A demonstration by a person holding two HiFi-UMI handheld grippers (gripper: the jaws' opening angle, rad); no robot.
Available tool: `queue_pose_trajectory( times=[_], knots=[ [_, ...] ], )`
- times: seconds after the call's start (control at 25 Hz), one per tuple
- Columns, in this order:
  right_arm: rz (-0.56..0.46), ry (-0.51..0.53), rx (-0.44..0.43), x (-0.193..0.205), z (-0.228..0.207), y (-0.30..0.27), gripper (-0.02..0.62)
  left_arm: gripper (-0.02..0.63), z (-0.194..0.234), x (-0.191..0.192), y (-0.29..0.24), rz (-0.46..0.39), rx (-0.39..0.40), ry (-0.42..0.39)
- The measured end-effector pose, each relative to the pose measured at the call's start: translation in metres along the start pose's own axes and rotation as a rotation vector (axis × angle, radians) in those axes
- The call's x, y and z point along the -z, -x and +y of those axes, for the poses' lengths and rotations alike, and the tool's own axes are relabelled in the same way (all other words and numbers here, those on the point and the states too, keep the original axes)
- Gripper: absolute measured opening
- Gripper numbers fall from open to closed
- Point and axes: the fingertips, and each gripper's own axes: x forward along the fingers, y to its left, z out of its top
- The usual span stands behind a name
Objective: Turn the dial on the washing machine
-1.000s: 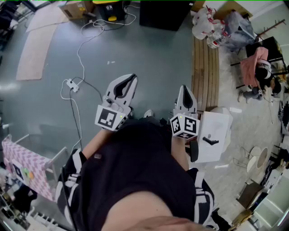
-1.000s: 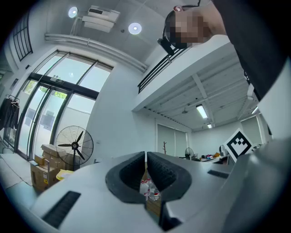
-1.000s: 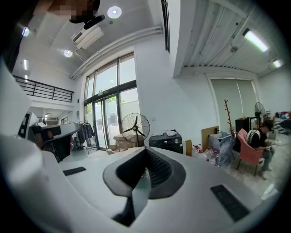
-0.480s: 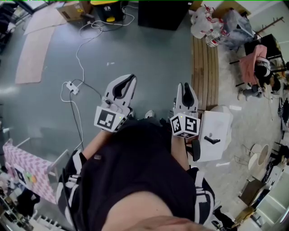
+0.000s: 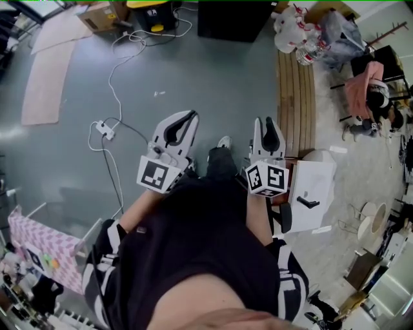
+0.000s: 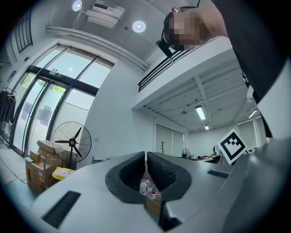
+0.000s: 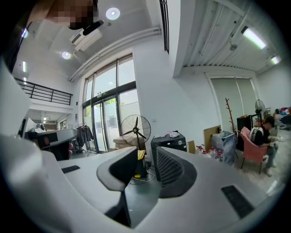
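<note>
Grey floor [image 5: 213, 77] fills the head view, where a person in a dark top looks down over both grippers. At 12 o'clock, against the top edge, stands a dark boxy appliance that looks to be the washing machine [image 5: 235, 19], well apart from both grippers. A yellow container [image 5: 151, 9] sits just beside it at its 9 o'clock, and the container's dark label is too small to read. A wooden bench [image 5: 295, 97] runs at 1 o'clock. A white box [image 5: 313, 193] with a black handle lies at 3 o'clock of the right gripper [image 5: 266, 122]. A power strip [image 5: 103, 127] on a white cable lies at 9 o'clock of the left gripper [image 5: 191, 116].

Only the right gripper view shows the machine's front. There the washing machine [image 7: 170, 142] stands far off, just above the right-hand jaw at 1 o'clock. A pale round spot on its front may be the dial, but it is too small to tell. A standing fan [image 7: 135, 129] rises at 11 o'clock and a seated person [image 7: 261, 136] shows at 3 o'clock. The right gripper [image 7: 144, 152] has its jaws a little apart, with only floor between them.

The left gripper view faces another part of the room, with the fan at 9 o'clock and cardboard boxes [image 6: 38, 159] at 8 o'clock. The other gripper's marker cube [image 6: 233, 145] shows at 3 o'clock, carrying a black-and-white square pattern and no letters. The left gripper [image 6: 146, 155] has its jaws pressed almost together and holds nothing. Distant plastic bottles [image 6: 148, 186] show through the slit.
</note>
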Motion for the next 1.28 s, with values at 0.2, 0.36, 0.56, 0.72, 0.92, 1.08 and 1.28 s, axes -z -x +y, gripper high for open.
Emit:
queue_pose_trajectory(
  times=[0.2, 0.36, 0.56, 0.72, 0.92, 1.08, 1.28],
  knots=[
    [0.001, -0.003, -0.006, -0.001, -0.038, -0.063, 0.133, 0.034, 0.023, 0.022, -0.062, 0.029, -0.007, 0.010],
    [-0.009, 0.013, -0.024, -0.011, -0.082, -0.130, 0.133, 0.034, 0.040, 0.035, -0.140, 0.019, -0.006, 0.001],
    [-0.013, 0.020, -0.046, -0.040, -0.158, -0.217, 0.133, 0.034, 0.050, 0.037, -0.253, -0.009, -0.006, -0.012],
    [0.002, 0.034, -0.070, -0.058, -0.210, -0.277, 0.133, 0.034, 0.058, 0.035, -0.324, -0.010, -0.035, -0.006],
    [0.013, 0.047, -0.073, -0.075, -0.256, -0.345, 0.137, 0.034, 0.071, 0.030, -0.385, -0.013, -0.056, -0.015],
    [0.026, 0.024, -0.074, -0.082, -0.280, -0.394, 0.143, 0.034, 0.090, 0.036, -0.430, -0.003, -0.052, -0.013],
    [0.028, 0.011, -0.076, -0.081, -0.299, -0.475, 0.144, 0.034, 0.138, 0.054, -0.498, -0.010, -0.038, -0.015]
  ],
)
